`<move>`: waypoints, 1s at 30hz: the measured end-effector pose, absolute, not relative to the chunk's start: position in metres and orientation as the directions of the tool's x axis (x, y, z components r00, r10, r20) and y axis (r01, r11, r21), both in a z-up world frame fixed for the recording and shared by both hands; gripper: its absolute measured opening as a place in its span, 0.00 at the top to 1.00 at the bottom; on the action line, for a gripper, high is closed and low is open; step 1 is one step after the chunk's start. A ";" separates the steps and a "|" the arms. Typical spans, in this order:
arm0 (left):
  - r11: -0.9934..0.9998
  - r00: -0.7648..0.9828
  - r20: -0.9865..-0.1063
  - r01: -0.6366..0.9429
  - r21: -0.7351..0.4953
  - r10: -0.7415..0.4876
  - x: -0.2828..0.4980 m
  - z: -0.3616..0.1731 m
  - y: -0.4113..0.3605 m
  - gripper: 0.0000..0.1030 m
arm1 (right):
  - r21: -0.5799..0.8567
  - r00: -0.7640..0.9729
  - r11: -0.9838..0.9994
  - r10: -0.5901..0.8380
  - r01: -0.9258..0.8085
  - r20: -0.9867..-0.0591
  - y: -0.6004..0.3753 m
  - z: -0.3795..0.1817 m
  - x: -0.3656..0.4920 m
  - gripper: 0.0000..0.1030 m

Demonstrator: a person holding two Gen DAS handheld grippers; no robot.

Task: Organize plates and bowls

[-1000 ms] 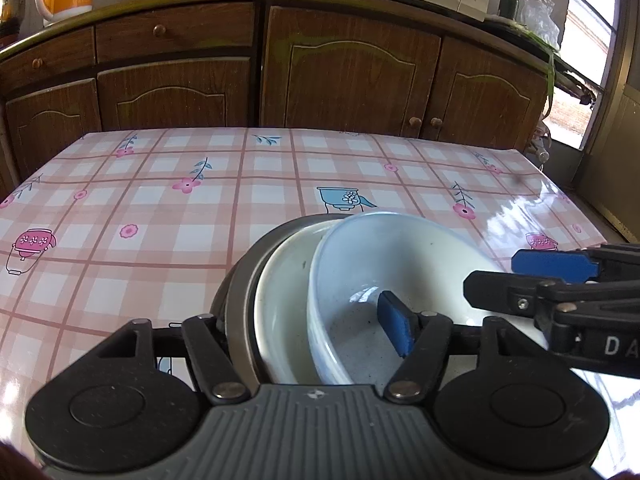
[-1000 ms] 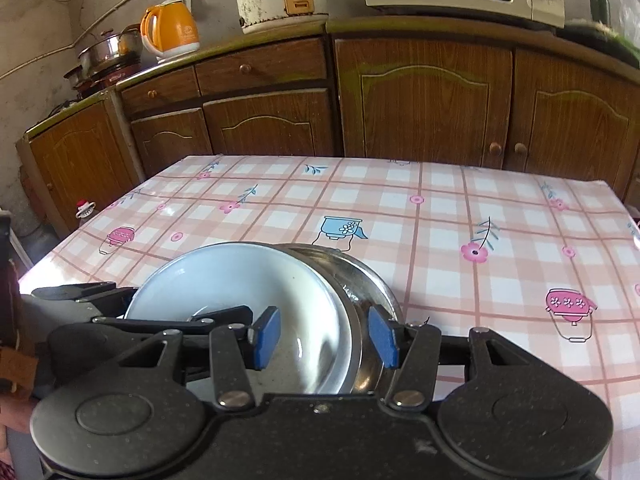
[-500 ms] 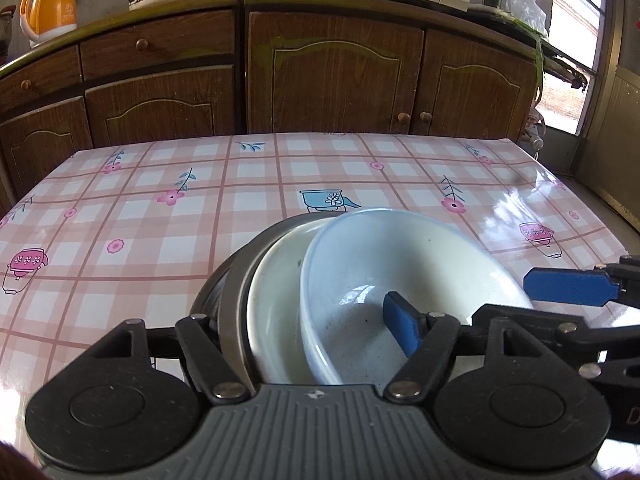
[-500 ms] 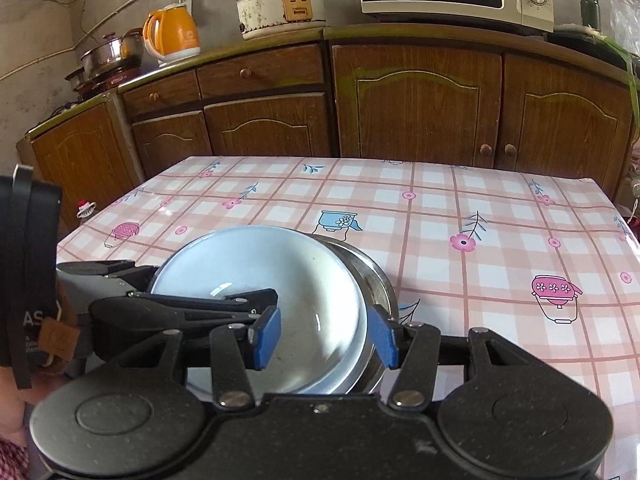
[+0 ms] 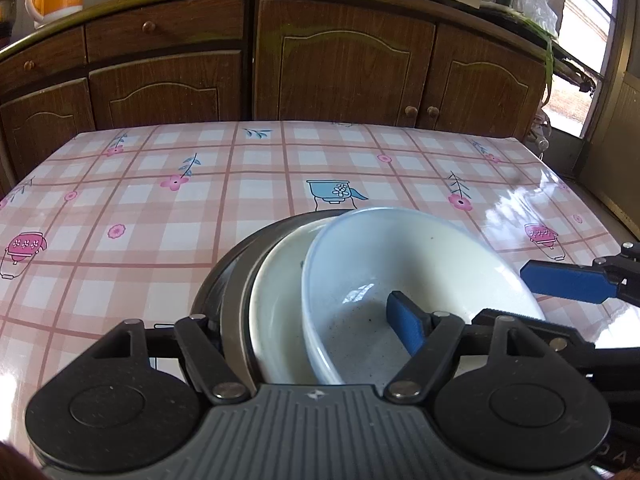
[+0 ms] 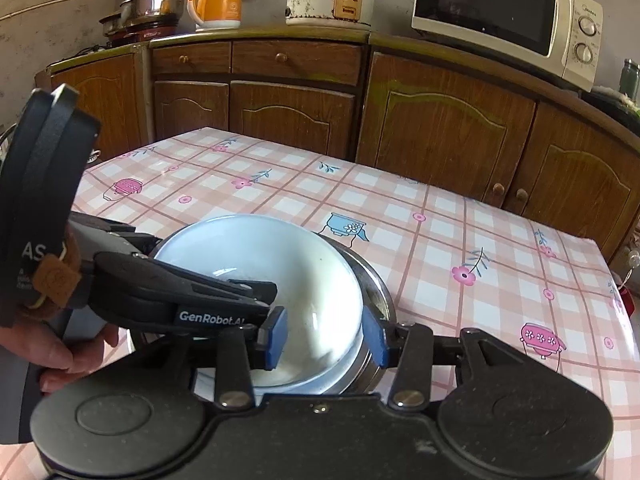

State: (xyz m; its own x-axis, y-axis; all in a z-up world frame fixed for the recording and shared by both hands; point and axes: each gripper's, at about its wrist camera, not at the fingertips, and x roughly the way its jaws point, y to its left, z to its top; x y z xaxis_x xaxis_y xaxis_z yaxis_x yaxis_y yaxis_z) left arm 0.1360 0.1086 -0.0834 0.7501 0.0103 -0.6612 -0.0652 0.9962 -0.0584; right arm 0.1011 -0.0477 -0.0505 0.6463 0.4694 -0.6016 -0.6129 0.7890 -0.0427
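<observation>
stack: white bowl (image 5: 400, 264) sits tilted in a second white dish (image 5: 280, 312), both inside a metal bowl (image 5: 230, 304); all nested at table's near edge, 6 o'clock in both wrist views.
table: pink check cloth (image 5: 240, 184); no other dishes seen on it from 9 through 3 o'clock.
L gripper (image 5: 304, 340): jaws have just been opening, now wide apart. One blue pad inside white bowl at 4 o'clock of its well; other finger hidden behind metal bowl's outer wall. They straddle the stack's near rims; can't confirm any pad pressing.
R gripper (image 6: 326, 334): jaws have just been closing. Left pad inside white bowl, right pad at metal bowl's outer wall, 3 o'clock of stack. Contact looks close; cannot tell if clamped.
person: hand (image 6: 60, 344) on L tool's grip, 9 o'clock in right view.
progress (est.): nesting looks done, 3 pieces together. Left: seat the tilted white bowl level, maybe shift stack.
risk: tilted bowl may slip when gripped.
</observation>
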 end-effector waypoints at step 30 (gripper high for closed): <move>0.992 0.721 -0.681 -0.073 0.105 0.126 0.131 -0.077 0.106 0.31 | 0.043 0.595 0.890 0.338 -0.453 -0.729 -0.043 -0.071 0.126 0.31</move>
State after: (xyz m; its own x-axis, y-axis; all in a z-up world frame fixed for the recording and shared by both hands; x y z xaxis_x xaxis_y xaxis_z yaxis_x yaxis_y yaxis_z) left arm 0.1310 0.1065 -0.0771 0.7211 0.1255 -0.6813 -0.0734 0.9918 0.1050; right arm 0.1262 -0.0432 -0.0711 0.5951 0.3377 -0.7293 -0.4530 0.8905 0.0428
